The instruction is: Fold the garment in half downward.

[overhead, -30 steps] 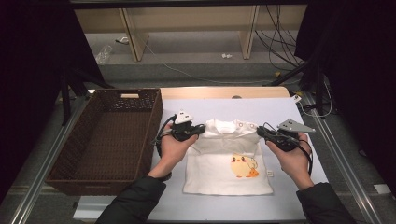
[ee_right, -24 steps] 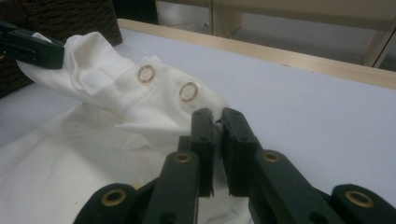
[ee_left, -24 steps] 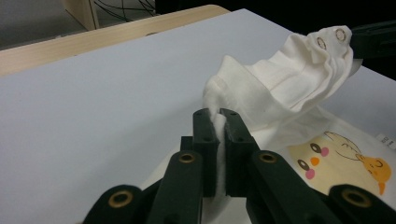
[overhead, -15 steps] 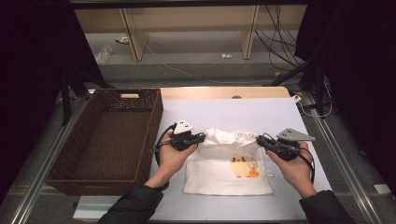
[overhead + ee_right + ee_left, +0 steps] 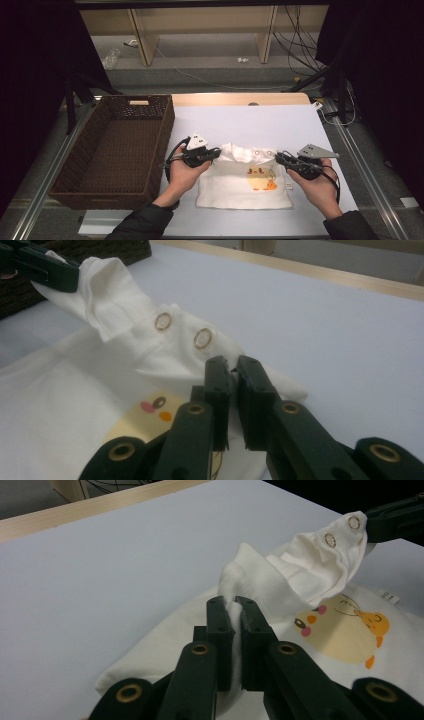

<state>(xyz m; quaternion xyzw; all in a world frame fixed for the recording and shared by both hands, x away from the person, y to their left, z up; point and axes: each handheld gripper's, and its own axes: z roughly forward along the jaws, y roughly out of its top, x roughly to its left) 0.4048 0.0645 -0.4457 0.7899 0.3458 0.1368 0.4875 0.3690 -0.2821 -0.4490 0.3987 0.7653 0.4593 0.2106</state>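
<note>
Shirt [image 5: 243, 182] lies on the table [image 5: 240, 120] beside the basket [image 5: 112, 145]; left gripper [image 5: 212, 155] and right gripper [image 5: 281, 158] each pinch a top corner, lifting that edge, likely to fold it.

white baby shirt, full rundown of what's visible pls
The white shirt looks like soft knit cotton, printed with a yellow chick on its front. Two metal snap rings sit on one shoulder flap and a small label at the side seam. Its lower part lies flat on the pale table, right of the wicker basket. The top edge is lifted and bunched: the left gripper is shut on one shoulder, the right gripper pinches the other.
</note>
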